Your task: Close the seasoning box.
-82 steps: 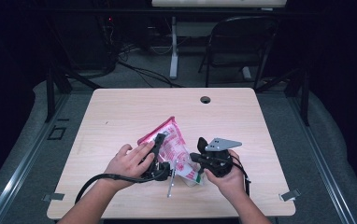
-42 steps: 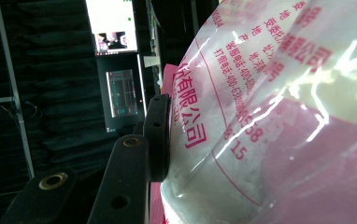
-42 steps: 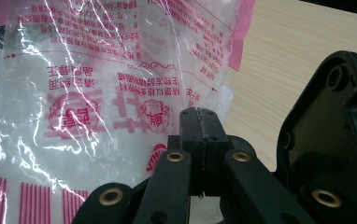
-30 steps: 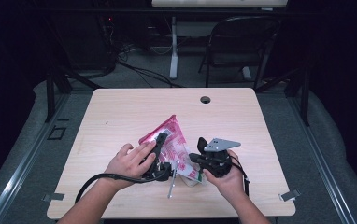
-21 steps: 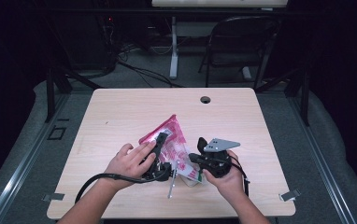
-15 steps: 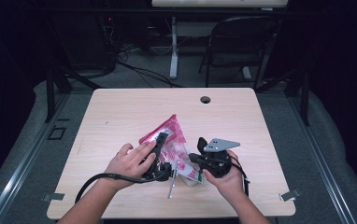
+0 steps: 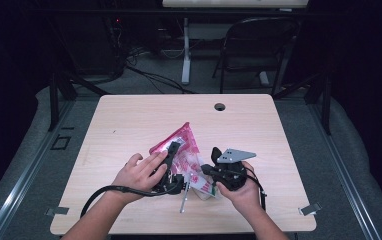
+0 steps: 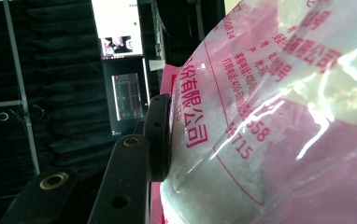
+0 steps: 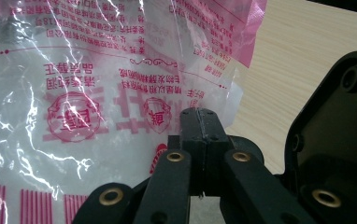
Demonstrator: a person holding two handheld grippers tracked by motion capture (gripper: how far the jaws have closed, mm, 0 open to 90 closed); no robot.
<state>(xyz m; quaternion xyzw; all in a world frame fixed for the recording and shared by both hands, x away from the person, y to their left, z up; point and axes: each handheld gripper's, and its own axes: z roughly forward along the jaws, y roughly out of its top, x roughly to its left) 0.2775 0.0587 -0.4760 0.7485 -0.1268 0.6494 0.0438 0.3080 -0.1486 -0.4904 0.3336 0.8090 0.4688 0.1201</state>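
A pink and clear plastic bag (image 7: 184, 146) with red print and white powder inside stands tilted over the front middle of the wooden table (image 7: 144, 115). My left gripper (image 7: 175, 156) is shut on its side. In the left gripper view one black finger (image 8: 160, 135) presses into the bulging bag (image 8: 284, 116), which hides the other finger. My right gripper (image 7: 207, 170) is at the bag's lower right corner. In the right gripper view its jaws (image 9: 200, 119) meet tightly on the thin lower edge of the bag (image 9: 97, 70).
A thin metal tool (image 7: 183, 200) lies on the table near the front edge, under the bag. A round cable hole (image 7: 220, 106) sits at the far middle of the tabletop. A folding chair (image 7: 259, 45) and desk legs stand beyond the table.
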